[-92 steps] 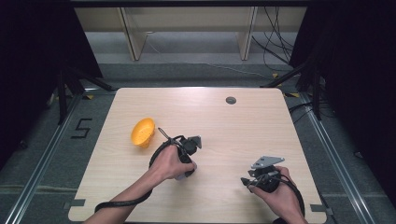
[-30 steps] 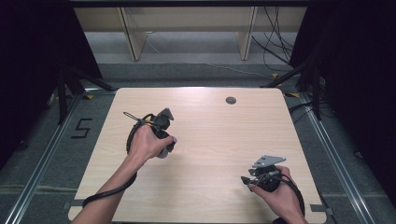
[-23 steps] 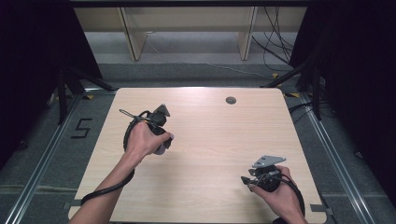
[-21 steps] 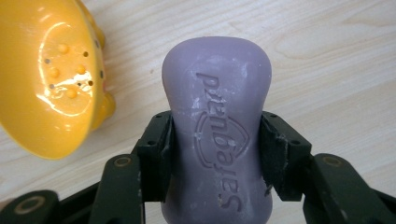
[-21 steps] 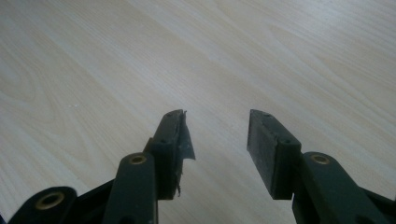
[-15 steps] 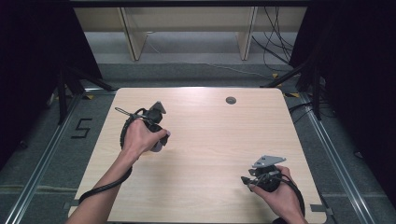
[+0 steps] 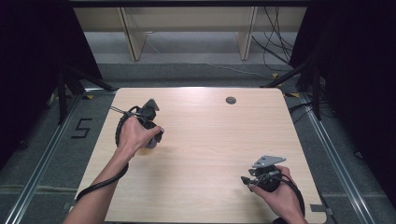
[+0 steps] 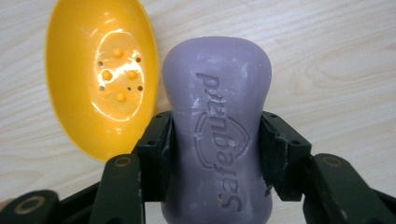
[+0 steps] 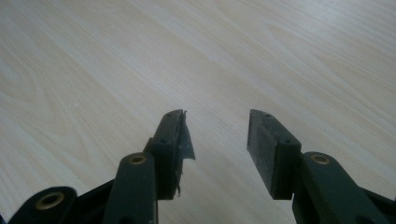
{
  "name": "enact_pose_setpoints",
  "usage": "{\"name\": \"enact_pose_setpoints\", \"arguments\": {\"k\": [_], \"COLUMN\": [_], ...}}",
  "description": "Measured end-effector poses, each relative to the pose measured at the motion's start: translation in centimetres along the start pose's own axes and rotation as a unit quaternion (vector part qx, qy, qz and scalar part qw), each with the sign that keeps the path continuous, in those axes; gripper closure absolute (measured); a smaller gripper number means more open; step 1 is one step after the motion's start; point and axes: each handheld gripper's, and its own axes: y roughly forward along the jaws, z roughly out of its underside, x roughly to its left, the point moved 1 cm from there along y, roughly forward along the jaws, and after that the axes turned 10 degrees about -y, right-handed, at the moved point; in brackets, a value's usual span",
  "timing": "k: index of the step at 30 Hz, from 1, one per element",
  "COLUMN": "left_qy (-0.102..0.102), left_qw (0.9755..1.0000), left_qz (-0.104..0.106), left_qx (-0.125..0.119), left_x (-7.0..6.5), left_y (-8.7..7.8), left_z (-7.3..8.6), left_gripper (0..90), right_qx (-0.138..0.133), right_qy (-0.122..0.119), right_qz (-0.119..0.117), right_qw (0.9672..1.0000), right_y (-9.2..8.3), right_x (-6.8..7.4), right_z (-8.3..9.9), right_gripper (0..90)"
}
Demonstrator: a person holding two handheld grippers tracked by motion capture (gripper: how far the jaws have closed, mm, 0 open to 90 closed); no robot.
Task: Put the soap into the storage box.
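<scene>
Soap carried to the table's left side.
The left gripper [image 8: 215, 154], now farther left and farther away than before, clamps a purple soap bar [image 8: 217, 135], its long axis running along the jaws, beside a yellow dish [image 8: 100, 74]. The right gripper [image 9: 217, 140] stays near-right, jaws apart, empty.
</scene>
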Motion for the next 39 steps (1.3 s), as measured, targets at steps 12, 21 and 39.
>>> {"name": "enact_pose_setpoints", "arguments": {"k": [12,21,39], "left_qy": [-0.015,-0.019,-0.033], "left_qw": [0.9997,0.9994,0.9987], "left_qz": [-0.004,-0.009,-0.011], "left_qx": [-0.021,-0.028,-0.038], "left_x": [1.2,1.8,2.9], "left_y": [-0.3,-0.2,0.2], "left_z": [-0.7,-1.3,-2.0], "left_gripper": [48.8,48.8,48.8], "right_qx": [0.000,0.007,-0.006], "right_qy": [0.000,-0.002,-0.016], "right_qz": [0.000,-0.001,0.007], "right_qw": [1.0000,1.0000,0.9998], "right_y": [0.0,-0.1,-0.1], "right_x": [0.0,-0.1,-0.3], "right_z": [0.0,0.0,0.0], "right_gripper": [56.7,56.7,56.6]}}
